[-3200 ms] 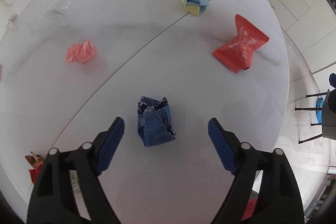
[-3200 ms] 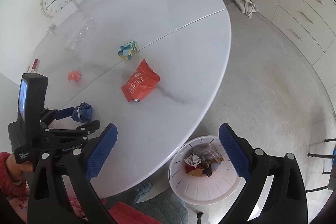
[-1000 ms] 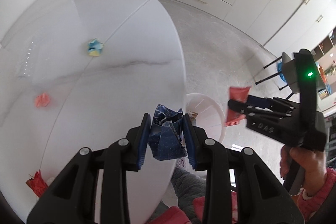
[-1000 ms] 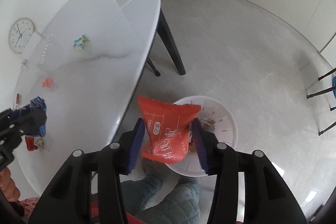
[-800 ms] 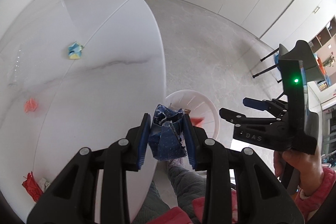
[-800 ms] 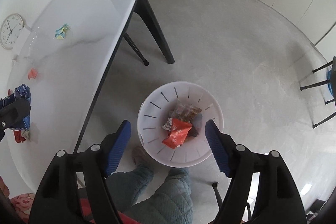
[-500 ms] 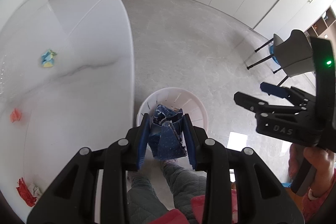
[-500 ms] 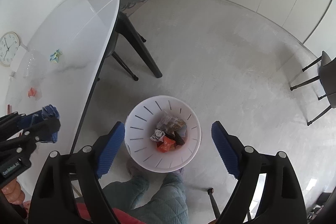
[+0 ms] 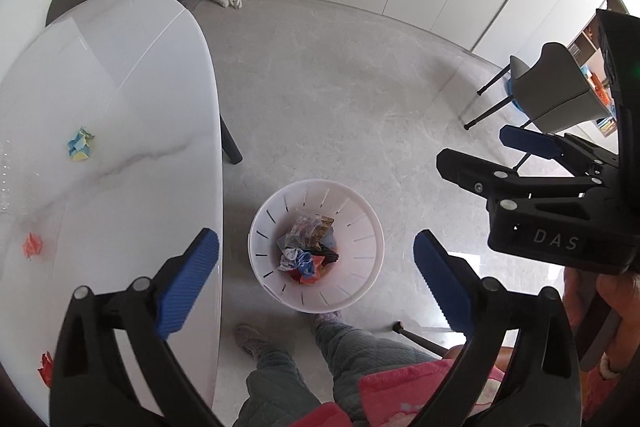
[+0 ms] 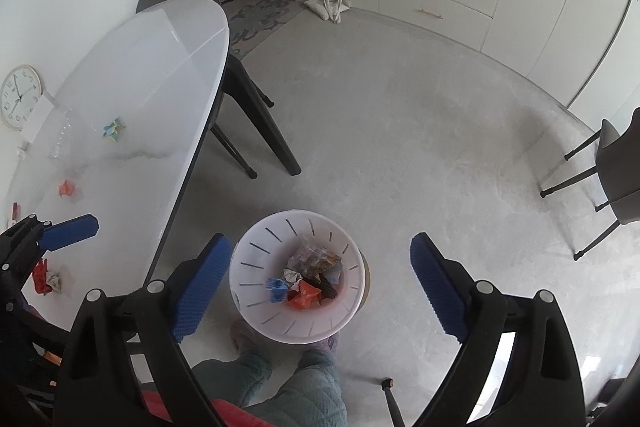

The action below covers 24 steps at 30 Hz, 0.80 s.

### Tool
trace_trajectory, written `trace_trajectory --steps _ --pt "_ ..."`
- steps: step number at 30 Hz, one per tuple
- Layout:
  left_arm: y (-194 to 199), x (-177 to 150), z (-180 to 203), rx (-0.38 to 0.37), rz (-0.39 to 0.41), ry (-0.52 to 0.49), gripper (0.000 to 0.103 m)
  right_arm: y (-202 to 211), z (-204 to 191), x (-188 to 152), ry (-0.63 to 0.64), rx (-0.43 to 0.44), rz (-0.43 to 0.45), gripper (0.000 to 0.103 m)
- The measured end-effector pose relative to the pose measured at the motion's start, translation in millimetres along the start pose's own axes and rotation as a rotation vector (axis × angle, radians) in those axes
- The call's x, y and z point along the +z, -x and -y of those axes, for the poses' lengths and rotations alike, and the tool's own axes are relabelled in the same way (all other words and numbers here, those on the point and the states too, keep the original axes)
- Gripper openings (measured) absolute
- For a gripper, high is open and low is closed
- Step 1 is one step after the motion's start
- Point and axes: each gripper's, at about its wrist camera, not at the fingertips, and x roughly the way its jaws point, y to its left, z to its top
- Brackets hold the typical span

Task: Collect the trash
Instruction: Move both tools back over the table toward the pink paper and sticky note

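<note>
White slatted bin (image 9: 360,227) on floor: crumpled blue wrapper (image 9: 305,262), red packet (image 10: 304,297), assorted scraps inside. Left claw (image 9: 316,275) and right claw (image 10: 320,283): both spread wide, empty, above it.

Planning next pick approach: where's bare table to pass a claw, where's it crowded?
Bare: far end of the white oval marble table, and the edge strip past the crumpled blue-yellow paper. Crowded: near end, with the crumpled orange paper and red wrapper scraps.

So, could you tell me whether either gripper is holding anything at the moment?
Nothing is held: the left gripper and right gripper are both open above the white bin.
</note>
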Motion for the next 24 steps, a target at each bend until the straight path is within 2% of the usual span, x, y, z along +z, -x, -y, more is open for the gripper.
trace_trajectory --steps 6,10,24 --pt "5.9 -0.2 -15.4 0.022 0.012 0.038 0.095 1.3 -12.3 4.5 0.013 0.011 0.010 0.091" --pt "14.0 -5.7 -33.0 0.064 0.022 0.076 0.095 -2.2 -29.3 11.4 0.032 0.040 0.010 0.092" --pt "56.0 -42.9 -170.3 0.228 0.087 0.398 0.095 -8.6 -138.5 44.3 0.216 0.157 0.039 0.097"
